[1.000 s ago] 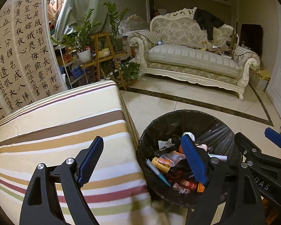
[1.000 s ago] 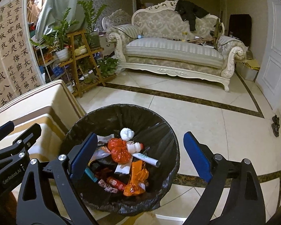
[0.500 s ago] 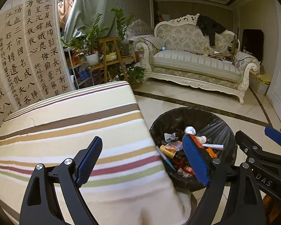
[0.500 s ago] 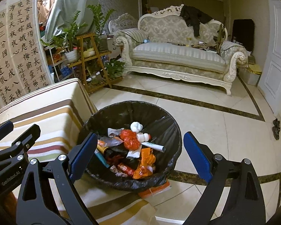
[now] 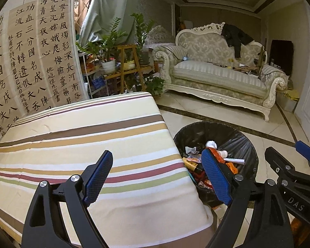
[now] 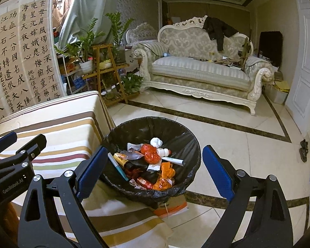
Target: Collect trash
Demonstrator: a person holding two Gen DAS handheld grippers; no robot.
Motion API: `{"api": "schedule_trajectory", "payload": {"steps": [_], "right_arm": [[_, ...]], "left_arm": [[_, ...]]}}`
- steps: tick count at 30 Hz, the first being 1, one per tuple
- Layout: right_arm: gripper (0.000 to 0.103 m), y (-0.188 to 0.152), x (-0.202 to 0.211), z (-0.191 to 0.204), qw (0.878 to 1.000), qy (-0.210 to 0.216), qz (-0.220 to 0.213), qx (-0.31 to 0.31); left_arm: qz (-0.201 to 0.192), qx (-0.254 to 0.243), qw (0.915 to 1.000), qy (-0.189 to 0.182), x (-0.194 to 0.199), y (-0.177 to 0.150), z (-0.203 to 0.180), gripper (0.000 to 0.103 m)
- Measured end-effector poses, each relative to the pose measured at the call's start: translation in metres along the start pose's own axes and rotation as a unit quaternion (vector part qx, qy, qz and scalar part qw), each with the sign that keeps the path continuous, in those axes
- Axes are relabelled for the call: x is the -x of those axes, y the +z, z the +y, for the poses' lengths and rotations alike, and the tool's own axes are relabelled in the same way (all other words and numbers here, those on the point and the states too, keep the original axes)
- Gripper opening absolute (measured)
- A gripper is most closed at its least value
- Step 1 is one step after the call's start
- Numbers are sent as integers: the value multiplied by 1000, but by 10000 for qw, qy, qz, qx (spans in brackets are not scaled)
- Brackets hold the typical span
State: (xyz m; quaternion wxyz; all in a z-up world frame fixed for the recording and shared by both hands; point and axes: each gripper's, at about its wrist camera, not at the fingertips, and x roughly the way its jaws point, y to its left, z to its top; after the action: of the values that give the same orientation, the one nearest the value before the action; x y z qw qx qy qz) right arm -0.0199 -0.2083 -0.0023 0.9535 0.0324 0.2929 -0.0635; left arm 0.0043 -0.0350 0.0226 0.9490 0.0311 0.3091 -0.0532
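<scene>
A round bin with a black bag (image 6: 175, 132) stands on the tiled floor beside the striped table; it also shows in the left wrist view (image 5: 243, 142). It holds mixed trash (image 6: 153, 163): orange wrappers, a crumpled white tissue, a small bottle, a tube, a pen. My left gripper (image 5: 157, 177) is open and empty, above the striped tablecloth (image 5: 82, 140) near its right edge. My right gripper (image 6: 155, 171) is open and empty, above and in front of the bin. Each gripper shows at the edge of the other's view.
A cream sofa (image 6: 196, 72) with a black jacket stands across the room. A wooden plant stand with potted plants (image 6: 105, 62) is at the left, by calligraphy sheets (image 5: 31, 62). A white door (image 6: 303, 62) is at right. An orange bag (image 6: 171, 206) lies under the bin.
Both grippers have pulled back and up from the bin, so it looks smaller and farther. The left view has shifted left over the tablecloth. Both stay open and empty.
</scene>
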Motion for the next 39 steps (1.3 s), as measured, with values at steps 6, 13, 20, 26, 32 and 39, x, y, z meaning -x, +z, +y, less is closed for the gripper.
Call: {"api": "schedule_trajectory", "payload": {"steps": [6, 13, 20, 26, 32, 39], "right_arm": [[91, -4, 3, 0, 10000, -28, -9, -33], [91, -1, 5, -4, 10000, -55, -38, -41], [91, 0, 4, -5, 10000, -61, -33, -44], [91, 0, 4, -5, 10000, -57, -37, -43], [91, 0, 4, -5, 10000, -58, -32, -37], [91, 1, 4, -6, 10000, -61, -22, -37]], "left_arm": [[-8, 7, 10000, -18, 0, 0, 1, 85], [-7, -6, 10000, -8, 0, 0, 1, 85], [10, 3, 10000, -23, 0, 0, 0, 85], [13, -1, 10000, -23, 0, 0, -1, 85], [26, 5, 10000, -20, -2, -1, -2, 85], [30, 11, 10000, -20, -3, -1, -2, 85]]}}
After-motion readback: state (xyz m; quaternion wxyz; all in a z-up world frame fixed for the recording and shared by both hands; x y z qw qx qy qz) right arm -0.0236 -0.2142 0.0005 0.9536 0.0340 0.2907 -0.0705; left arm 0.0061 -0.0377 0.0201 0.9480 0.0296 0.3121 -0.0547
